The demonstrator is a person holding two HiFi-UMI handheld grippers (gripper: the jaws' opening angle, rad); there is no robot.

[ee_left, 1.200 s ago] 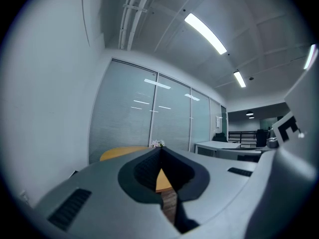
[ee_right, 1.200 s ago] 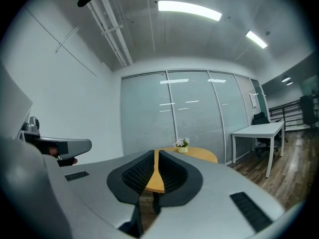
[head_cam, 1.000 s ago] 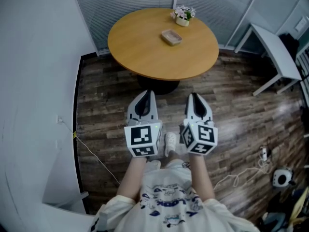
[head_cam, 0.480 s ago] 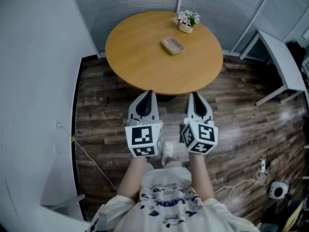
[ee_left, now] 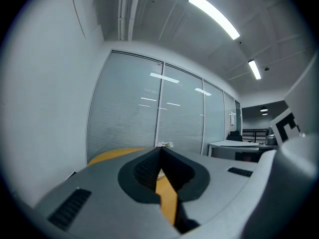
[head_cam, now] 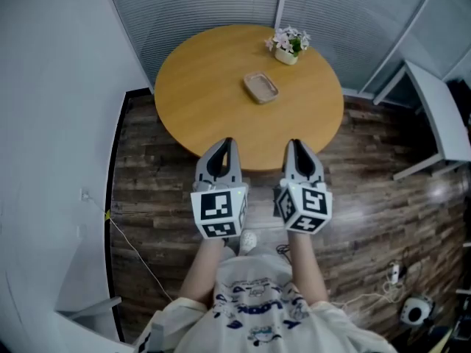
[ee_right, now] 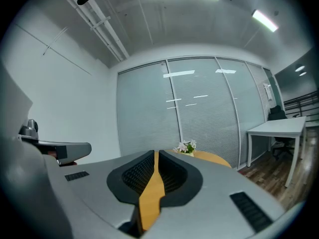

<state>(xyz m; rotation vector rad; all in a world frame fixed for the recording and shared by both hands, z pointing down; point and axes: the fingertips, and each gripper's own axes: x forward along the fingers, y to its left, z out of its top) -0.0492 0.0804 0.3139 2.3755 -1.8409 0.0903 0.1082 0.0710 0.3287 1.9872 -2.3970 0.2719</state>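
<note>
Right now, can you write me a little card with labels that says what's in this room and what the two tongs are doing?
room: wood floor, glass wall with blinds
left tongs: shut, nothing between them, tip shows against the round table's near edge
right tongs: shut, nothing between them, side by side with the left ones
round table: yellow-brown top
on the table: a small shallow dish near the middle, a pot of flowers at the far edge
off to the right: a white desk
</note>
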